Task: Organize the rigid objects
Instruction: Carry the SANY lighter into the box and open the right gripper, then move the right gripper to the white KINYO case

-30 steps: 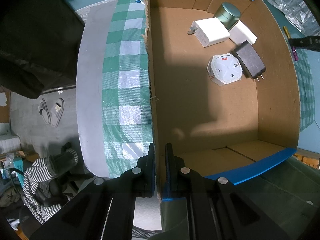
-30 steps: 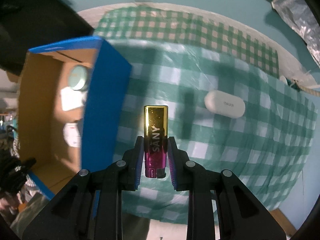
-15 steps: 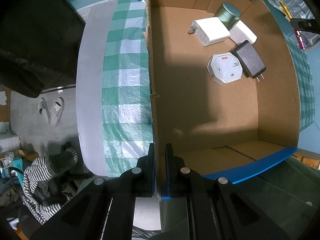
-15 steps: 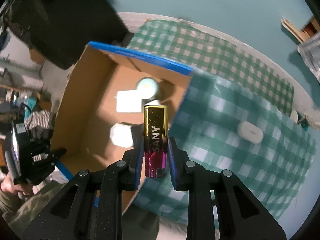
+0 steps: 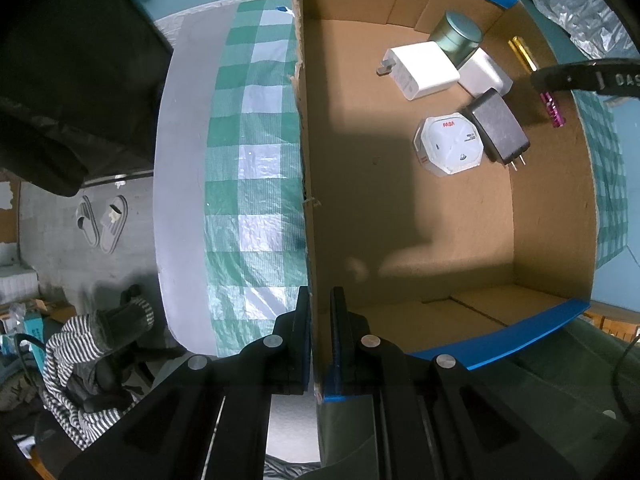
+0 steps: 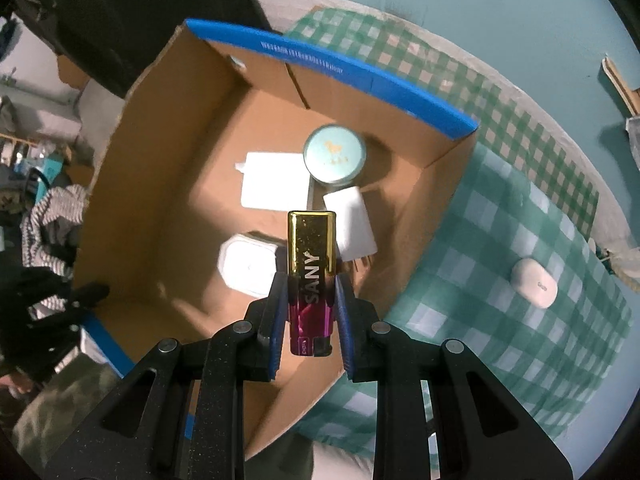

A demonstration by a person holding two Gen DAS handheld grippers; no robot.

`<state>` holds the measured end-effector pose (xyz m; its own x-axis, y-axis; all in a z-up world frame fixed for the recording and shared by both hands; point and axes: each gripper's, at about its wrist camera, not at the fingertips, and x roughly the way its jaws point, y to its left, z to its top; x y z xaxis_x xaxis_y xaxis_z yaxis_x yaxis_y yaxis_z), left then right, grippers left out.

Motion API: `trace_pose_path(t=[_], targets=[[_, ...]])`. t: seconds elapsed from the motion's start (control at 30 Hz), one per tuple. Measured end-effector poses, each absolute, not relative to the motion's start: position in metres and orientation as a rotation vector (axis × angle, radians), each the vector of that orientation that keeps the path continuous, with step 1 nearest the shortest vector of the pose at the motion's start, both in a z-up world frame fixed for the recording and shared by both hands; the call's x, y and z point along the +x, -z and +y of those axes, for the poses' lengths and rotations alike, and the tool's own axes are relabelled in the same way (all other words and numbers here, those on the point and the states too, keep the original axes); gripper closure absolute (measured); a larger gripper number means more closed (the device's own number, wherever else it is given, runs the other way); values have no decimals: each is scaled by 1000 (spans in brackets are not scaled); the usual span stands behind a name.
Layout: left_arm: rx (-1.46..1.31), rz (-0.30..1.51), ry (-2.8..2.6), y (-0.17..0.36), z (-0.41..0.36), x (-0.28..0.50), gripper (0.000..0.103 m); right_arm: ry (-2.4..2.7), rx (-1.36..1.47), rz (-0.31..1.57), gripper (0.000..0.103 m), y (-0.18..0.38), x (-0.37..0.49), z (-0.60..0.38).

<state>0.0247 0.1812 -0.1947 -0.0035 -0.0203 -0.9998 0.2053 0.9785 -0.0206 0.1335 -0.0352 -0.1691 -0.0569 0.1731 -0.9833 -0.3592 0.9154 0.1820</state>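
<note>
Brown cardboard box (image 6: 168, 184) already holds round teal tin (image 6: 334, 154), white chargers, black adapter (image 5: 498, 128). Left gripper (image 5: 320, 320) clamped on box wall. Right gripper (image 6: 312, 312) closed on gold-magenta lighter (image 6: 312, 268), above box interior, not yet released. White oval case (image 6: 535, 283) outside box, on checked cloth: left to do.

Chargers (image 5: 424, 68), tin (image 5: 456, 36) in box (image 5: 400, 220) (far corner).

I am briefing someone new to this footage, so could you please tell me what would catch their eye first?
The shiny gold-and-magenta lighter marked SANY stands out, clamped in the right gripper above the open cardboard box. In the box's far corner lie white chargers, a black adapter and a round tin. The left gripper pinches the box's near wall.
</note>
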Motion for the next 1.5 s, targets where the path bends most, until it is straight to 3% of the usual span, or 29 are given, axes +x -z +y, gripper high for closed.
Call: trace_pose_path(t=[0.6, 0.87, 1.5], targets=[[149, 1572, 178, 196, 180, 24, 95, -427, -147, 1584, 80, 183, 135, -38], [154, 1577, 175, 197, 180, 25, 95, -447, -132, 1534, 57, 161, 134, -43], [168, 1582, 174, 197, 177, 25, 95, -411, -142, 1487, 56, 135, 137, -86]])
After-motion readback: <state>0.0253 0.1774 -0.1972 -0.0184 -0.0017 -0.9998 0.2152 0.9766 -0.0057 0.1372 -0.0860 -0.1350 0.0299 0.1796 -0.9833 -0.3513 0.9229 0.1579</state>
